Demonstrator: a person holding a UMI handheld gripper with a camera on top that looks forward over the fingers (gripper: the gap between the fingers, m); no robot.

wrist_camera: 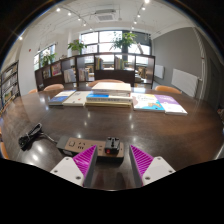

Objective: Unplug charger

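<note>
A white power strip (pixel 92 146) lies on the dark wooden table (pixel 150 125), just ahead of my fingers. A dark charger (pixel 111 147) is plugged into it and stands in line with the gap between my fingers, at their tips. A black cable (pixel 30 136) lies coiled on the table beyond the strip's far end. My gripper (pixel 112 159) is open; its magenta pads (pixel 84 157) stand at either side, apart from the charger.
Books and papers (pixel 108 97) lie in a row across the far side of the table. Chairs (pixel 52 89) stand behind it. Shelves (pixel 75 68), potted plants (pixel 124 40) and large windows fill the back of the room.
</note>
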